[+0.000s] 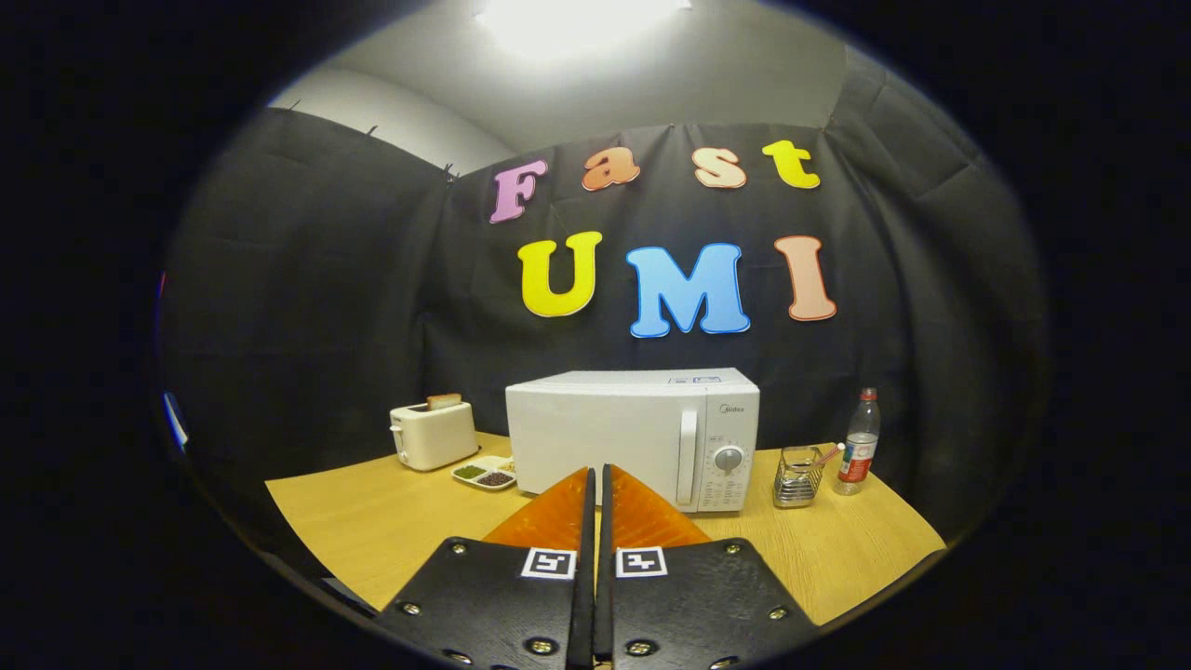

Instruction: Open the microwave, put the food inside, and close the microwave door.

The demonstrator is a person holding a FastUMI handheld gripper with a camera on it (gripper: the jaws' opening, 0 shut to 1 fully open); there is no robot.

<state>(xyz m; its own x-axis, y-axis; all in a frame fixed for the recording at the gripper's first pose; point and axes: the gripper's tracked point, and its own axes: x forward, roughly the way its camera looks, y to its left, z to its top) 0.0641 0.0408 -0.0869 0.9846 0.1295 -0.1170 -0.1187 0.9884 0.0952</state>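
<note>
Risk comes first from the microwave (633,433) itself: its door is closed, and the vertical handle (687,456) is a slim bar just left of the dial (729,458), so a claw (596,476) arriving off-line would likely bump the control panel or slide off the handle without hooking it; a hard pull could also drag the whole light box across the surface (372,530). The claw holds nothing, its fingers lying together with only a thin slit between them, so they would have to part before any grasp. The microwave stands beyond the fingertips, well apart from them, with the handle off to the right of the line they point along. To the microwave's left sits a toaster (433,435) with a slice poking out of its slot, and between toaster and microwave, low at the microwave's front left corner, lies a small divided dish (485,475) of food, which I judge to be the thing meant to go inside. A swinging door could sweep that dish if it hinges on the left. To the microwave's right stand a wire holder (798,476) and, farther right, a bottle (860,443), both liable to topple from a wide approach.
</note>
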